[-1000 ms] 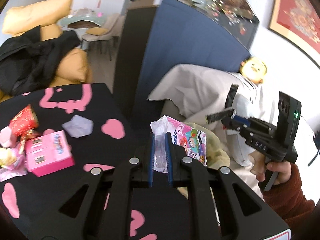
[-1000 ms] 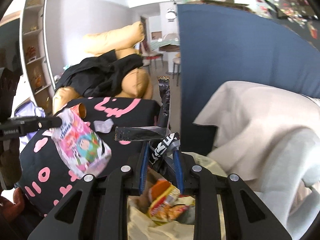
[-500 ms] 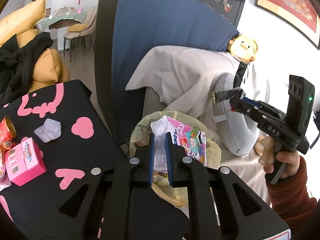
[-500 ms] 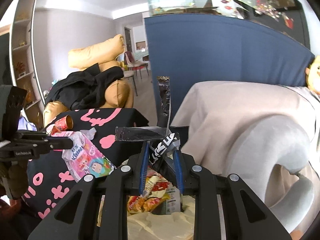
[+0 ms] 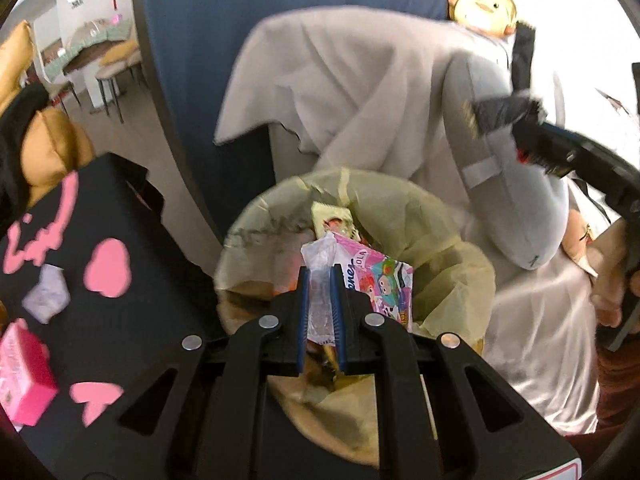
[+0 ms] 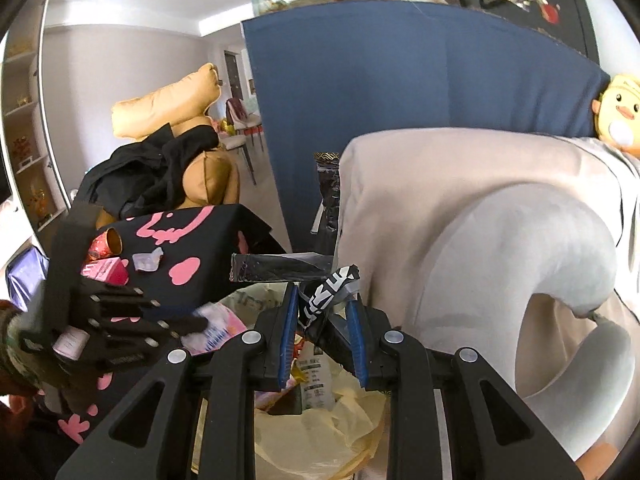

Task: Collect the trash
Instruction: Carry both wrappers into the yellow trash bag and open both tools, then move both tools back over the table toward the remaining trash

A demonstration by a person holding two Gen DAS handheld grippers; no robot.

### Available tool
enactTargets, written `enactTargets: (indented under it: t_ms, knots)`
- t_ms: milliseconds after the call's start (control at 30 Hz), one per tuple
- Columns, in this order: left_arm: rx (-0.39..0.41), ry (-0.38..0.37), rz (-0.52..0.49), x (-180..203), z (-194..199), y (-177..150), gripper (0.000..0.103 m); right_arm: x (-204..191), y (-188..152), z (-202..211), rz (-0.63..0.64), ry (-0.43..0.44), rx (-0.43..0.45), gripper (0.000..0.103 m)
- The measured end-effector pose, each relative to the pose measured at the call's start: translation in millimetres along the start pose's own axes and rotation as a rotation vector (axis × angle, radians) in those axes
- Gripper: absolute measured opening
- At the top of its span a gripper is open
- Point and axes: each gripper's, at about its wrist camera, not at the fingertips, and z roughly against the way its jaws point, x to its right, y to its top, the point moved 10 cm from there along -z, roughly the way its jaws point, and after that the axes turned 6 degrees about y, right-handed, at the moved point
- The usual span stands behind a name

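My left gripper (image 5: 320,280) is shut on a pink cartoon snack wrapper (image 5: 376,280) and holds it over the trash bin (image 5: 460,248), which is lined with a yellow bag and holds several wrappers. My right gripper (image 6: 322,312) is shut on a black and silver wrapper (image 6: 280,266) above the same bin (image 6: 320,432). The right gripper also shows at the right of the left wrist view (image 5: 532,144). The left gripper shows at the left of the right wrist view (image 6: 200,322).
A black table with pink shapes (image 5: 104,216) stands left of the bin and carries a pink box (image 5: 20,372), a pale crumpled wrapper (image 5: 46,298) and a red tube (image 6: 106,242). A beige-covered sofa (image 5: 340,80) with a grey neck pillow (image 6: 500,260) stands behind the bin.
Both grippers have moved from beside the table to over the bin, each still holding its wrapper. The bin now sits directly below the left gripper.
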Motion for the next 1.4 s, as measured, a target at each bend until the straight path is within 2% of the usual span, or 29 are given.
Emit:
enactTargets:
  t_ms: [133, 233, 333, 433, 533, 633, 833, 900, 1233, 1300, 1367, 1400]
  knots:
    - [-0.039, -0.05, 0.044, 6.0, -27.0, -4.8, 0.01, 2.7, -2.0, -4.5, 0.007, 0.0, -0.01, 0.024]
    - [-0.047, -0.116, 0.116, 0.6, -31.0, -5.3, 0.026, -0.4, -7.3, -12.1, 0.003, 0.018, -0.027, 0.024]
    - [-0.018, -0.088, 0.178, -22.1, -18.2, -3.2, 0.029, -9.5, -15.6, -25.0, 0.003, 0.055, -0.062, 0.024]
    - [0.032, -0.049, 0.248, -49.8, 6.3, -2.2, 0.038, -36.2, -26.1, -48.2, 0.031, 0.115, -0.114, 0.024]
    - [0.08, 0.022, 0.277, -72.1, 29.7, -4.9, 0.04, -61.6, -33.2, -70.5, 0.06, 0.17, -0.156, 0.024]
    - [0.094, 0.058, 0.301, -85.4, 47.2, -17.0, 0.043, -79.5, -47.6, -104.6, 0.055, 0.223, -0.241, 0.024]
    - [0.093, 0.071, 0.336, -102.1, 64.2, -44.7, 0.047, -55.8, -95.3, -156.4, 0.057, 0.108, -0.434, 0.024]
    - [0.094, 0.067, 0.354, -107.7, 65.5, -50.9, 0.047, -48.2, -104.1, -159.2, 0.037, 0.091, -0.458, 0.024]
    - [0.101, 0.059, 0.425, -134.7, 69.2, -71.7, 0.048, -39.0, -118.6, -159.9, 0.013, 0.026, -0.511, 0.024]
    - [0.108, 0.06, 0.433, -140.8, 73.2, -75.0, 0.048, -40.6, -113.9, -156.8, 0.004, 0.03, -0.504, 0.028]
    - [0.12, 0.064, 0.442, -148.6, 79.1, -78.7, 0.052, -42.4, -109.1, -148.3, 0.005, 0.025, -0.486, 0.041]
    - [0.126, 0.068, 0.446, -151.8, 81.6, -80.3, 0.052, -42.7, -106.6, -143.7, 0.004, 0.021, -0.475, 0.043]
